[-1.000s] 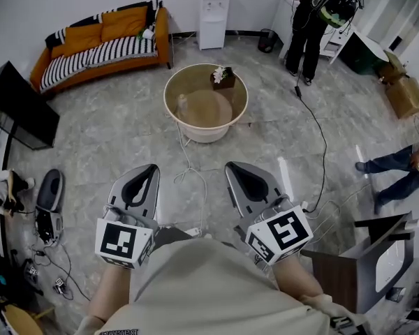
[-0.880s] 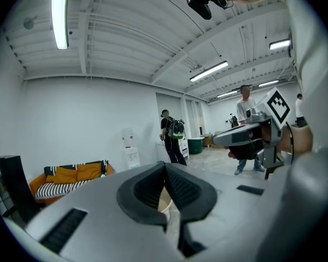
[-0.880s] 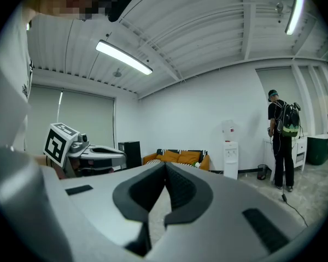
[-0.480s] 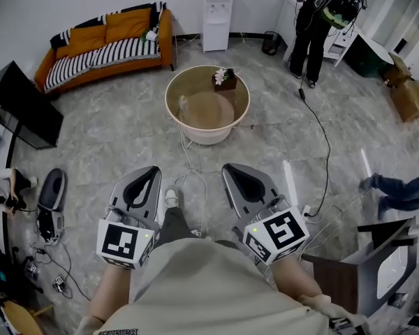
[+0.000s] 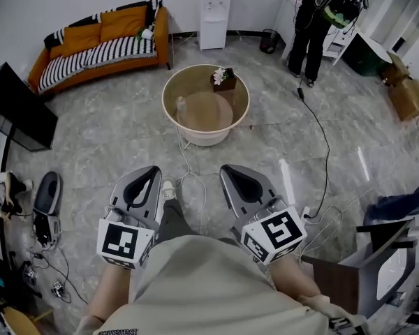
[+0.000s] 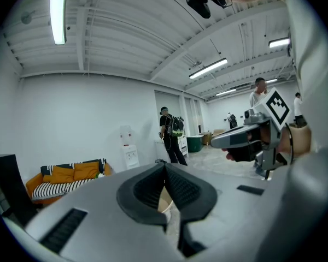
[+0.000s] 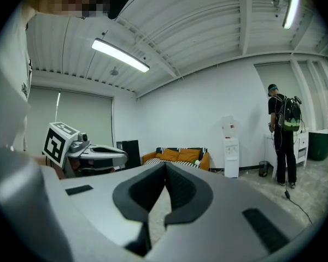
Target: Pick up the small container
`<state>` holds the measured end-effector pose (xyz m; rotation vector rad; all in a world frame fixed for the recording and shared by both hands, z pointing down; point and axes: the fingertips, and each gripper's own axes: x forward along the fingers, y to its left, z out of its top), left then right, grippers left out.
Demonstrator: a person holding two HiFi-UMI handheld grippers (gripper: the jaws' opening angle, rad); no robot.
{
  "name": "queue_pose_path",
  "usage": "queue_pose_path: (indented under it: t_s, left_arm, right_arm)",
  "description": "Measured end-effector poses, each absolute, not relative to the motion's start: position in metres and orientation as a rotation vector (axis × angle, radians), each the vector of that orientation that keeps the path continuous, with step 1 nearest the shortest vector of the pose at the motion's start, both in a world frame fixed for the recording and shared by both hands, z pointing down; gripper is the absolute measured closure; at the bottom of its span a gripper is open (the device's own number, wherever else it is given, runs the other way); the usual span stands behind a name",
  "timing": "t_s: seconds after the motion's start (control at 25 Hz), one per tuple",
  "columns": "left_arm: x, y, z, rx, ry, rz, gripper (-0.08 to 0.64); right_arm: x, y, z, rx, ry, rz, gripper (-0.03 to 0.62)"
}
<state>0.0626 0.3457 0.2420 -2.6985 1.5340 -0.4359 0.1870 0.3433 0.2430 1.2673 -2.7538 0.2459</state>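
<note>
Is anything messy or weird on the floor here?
Yes. A white cable trails loose across the floor from the round table, and a black cable snakes away from the standing person. Both look easy to trip over. Nothing looks spilled or broken.

The small container [image 5: 181,106] on the table [image 5: 207,137] is too tiny to identify.
</note>
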Motion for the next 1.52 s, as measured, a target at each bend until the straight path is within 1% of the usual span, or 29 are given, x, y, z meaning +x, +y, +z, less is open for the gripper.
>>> queue_pose_path:
  t_s: [0.24,0.56,1.16,1.52]
  left_arm:
    - [0.030,0.295,0.254,-2.716,1.567,-0.426,0.554]
    - [-0.020,0.195,0.254,-2.754,1.554,-0.430,0.554]
    - [-0.113,0.012,0.256,-2.875,1.405,-0.450,0.554]
    - [-0.150,-0.050,0.263,-2.913,1.405,-0.430,0.554]
  right_arm:
    - [0.157,0.292,0.253,1.236,-2.722,0.249,0.595]
    - [0.106,0.193,0.257,1.237,-2.676,0.271,0.595]
    - [0.008,0.015,0.257,1.359,-2.538,0.325,0.595]
    - [-0.022,-0.049,0.247,1.434,-2.495,0.277,0.595]
